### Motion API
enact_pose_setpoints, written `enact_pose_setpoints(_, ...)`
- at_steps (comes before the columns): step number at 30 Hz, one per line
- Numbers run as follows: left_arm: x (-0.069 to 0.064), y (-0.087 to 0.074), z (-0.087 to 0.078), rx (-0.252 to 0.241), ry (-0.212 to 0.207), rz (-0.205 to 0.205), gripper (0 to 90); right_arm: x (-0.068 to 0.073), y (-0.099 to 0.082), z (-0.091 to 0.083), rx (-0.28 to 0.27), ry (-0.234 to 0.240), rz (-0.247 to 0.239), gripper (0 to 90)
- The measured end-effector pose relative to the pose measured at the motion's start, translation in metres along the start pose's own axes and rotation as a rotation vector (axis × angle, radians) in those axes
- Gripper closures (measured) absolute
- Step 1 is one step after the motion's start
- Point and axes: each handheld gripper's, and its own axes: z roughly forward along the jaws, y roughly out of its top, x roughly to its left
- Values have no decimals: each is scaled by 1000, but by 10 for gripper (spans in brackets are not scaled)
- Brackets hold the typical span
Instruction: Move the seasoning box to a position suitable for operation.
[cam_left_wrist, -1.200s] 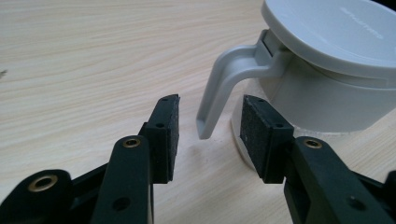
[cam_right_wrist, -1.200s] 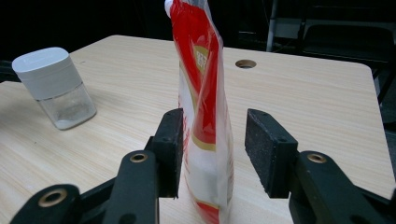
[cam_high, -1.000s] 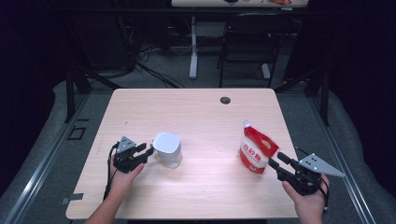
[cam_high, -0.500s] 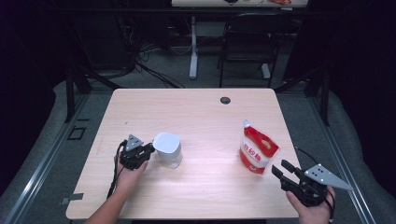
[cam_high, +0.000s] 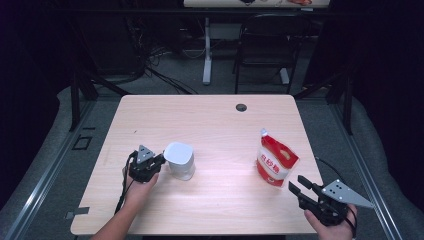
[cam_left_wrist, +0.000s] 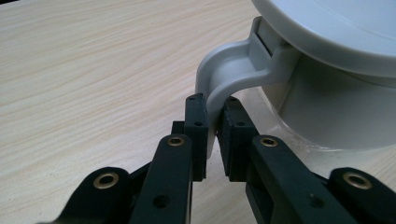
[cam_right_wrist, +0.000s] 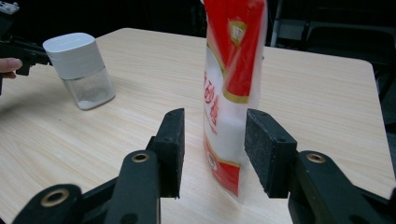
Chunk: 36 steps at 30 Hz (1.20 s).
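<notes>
A pale wood-grain tabletop (cam_high: 210, 120) stretches ahead of both pairs of jaws, with a small dark round hole (cam_high: 241, 107) near its far edge, well beyond them. Farther off past that edge stands a black chair (cam_high: 264, 50) on the grey floor (cam_high: 165, 85), with a white post (cam_high: 207, 50) beside it and dark cables (cam_high: 150, 70) trailing to its left.

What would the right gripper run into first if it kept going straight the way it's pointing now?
Most likely the red and white pouch. It stands upright right ahead of the right gripper, in line with the gap between its open jaws, apparently a little beyond the tips, though depth is hard to judge.
</notes>
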Motion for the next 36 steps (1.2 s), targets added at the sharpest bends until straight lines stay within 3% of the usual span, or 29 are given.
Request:
enact_pose_setpoints(9, -12, -3, -6, 9, -21, 0, 836, 19, 11, 11, -1, 59, -69, 616)
enact_pose_setpoints(15, -23, -4, -8, 7, -63, 18, 835, 30, 28, 39, 15, 111, -131, 610)
enact_pose_setpoints(25, -33, -6, -12, 11, -111, 38, 833, 52, 42, 78, 15, 158, -158, 583)
enact_pose_setpoints(32, -51, -5, -11, 11, -146, 73, 834, 69, 49, 103, 44, 188, -186, 594)
enact_pose_setpoints(36, -57, -5, -12, 12, -156, 80, 835, 76, 46, 112, 48, 182, -195, 624)
